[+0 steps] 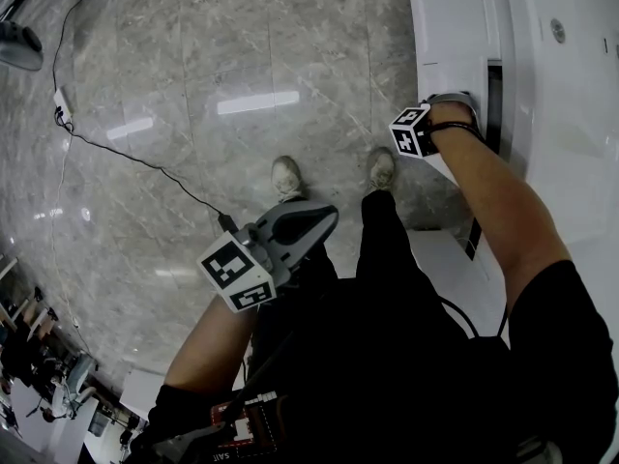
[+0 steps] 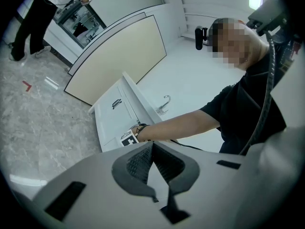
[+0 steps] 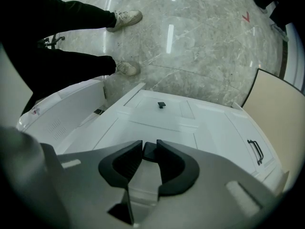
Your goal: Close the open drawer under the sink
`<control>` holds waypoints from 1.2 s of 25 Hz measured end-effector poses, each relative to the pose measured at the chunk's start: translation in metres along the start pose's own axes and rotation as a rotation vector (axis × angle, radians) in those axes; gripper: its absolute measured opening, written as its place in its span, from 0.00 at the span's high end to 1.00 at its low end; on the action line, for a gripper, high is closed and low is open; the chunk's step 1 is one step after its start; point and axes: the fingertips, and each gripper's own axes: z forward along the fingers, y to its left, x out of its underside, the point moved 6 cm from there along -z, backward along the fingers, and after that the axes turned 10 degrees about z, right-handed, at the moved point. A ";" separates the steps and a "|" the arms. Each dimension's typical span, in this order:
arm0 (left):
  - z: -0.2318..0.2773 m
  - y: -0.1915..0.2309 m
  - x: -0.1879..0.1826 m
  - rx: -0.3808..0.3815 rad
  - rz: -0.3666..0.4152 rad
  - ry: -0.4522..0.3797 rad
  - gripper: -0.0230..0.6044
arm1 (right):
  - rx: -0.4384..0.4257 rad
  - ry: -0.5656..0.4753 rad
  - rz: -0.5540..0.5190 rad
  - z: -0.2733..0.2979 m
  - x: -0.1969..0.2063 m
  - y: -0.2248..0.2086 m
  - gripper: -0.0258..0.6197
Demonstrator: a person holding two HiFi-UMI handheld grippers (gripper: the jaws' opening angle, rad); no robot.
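Note:
The white drawer front (image 3: 157, 128) belongs to the cabinet under the white counter (image 2: 190, 80). My right gripper (image 3: 149, 147) is shut on the front's small black knob (image 3: 148, 152). In the head view that gripper (image 1: 455, 102) is at the white cabinet front (image 1: 450, 37), and a dark gap (image 1: 495, 95) runs along the front's edge. My left gripper (image 1: 324, 216) hangs over the floor away from the cabinet, pointing toward it. Its jaws (image 2: 152, 144) are shut with nothing between them.
A second black knob (image 3: 161, 105) and a black bar handle (image 3: 255, 151) sit on neighbouring fronts. A faucet (image 2: 164, 104) rises from the counter. A black cable (image 1: 145, 162) crosses the marble floor. My shoes (image 1: 287, 177) stand near the cabinet. Another person (image 2: 28, 18) stands farther off.

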 end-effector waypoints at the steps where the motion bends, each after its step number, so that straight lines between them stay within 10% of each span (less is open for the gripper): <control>1: 0.000 0.000 0.000 0.000 0.000 0.000 0.96 | -0.002 0.003 0.003 0.001 0.001 0.000 0.82; 30: 0.003 0.000 0.005 0.008 -0.017 0.004 0.96 | -0.037 0.057 0.077 0.032 0.022 -0.003 0.86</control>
